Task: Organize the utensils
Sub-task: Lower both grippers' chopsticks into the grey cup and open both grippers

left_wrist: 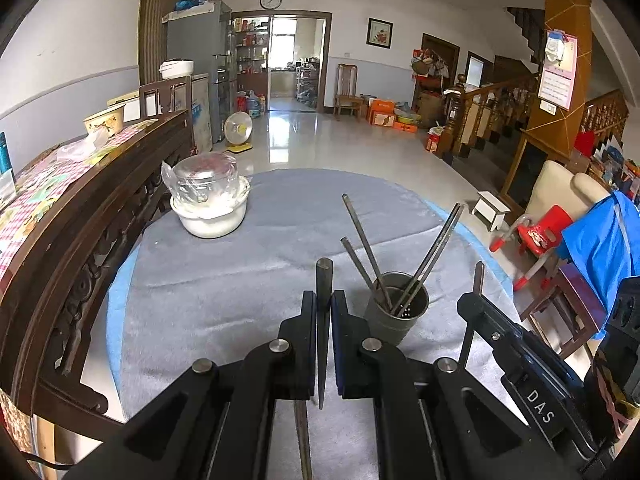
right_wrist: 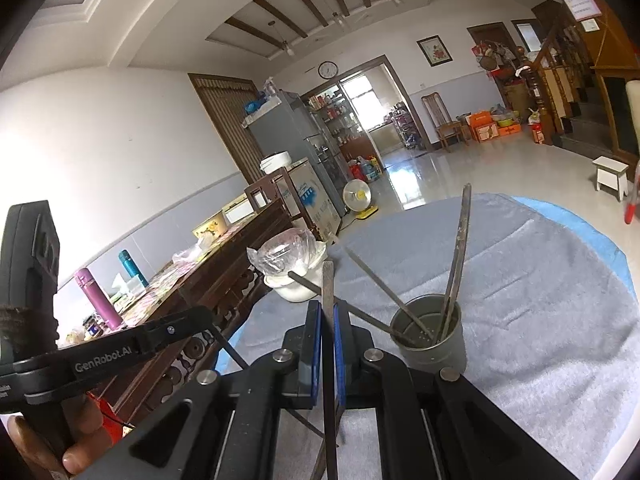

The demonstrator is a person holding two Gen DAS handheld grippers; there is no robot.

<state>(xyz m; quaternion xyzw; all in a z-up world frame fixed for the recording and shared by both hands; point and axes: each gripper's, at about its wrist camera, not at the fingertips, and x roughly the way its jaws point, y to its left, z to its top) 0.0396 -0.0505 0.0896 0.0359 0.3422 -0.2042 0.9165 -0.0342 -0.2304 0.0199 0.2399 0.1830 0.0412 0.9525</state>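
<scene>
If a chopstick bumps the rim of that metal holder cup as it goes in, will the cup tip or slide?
The metal holder cup looks thin-walled and probably light. It stands on a fuzzy grey cloth, so sliding seems unlikely. Four chopsticks already lean out well past its rim, so a sideways knock might tip it.

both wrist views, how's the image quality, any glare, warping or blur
Left wrist view: strong fisheye bending of the round table edge, dark corners, window glare on the glossy floor; the holder and chopsticks look sharp. Right wrist view: horizon tilted, same warping, the doorway window blown out, and the chopstick in the right tool sharp.
</scene>
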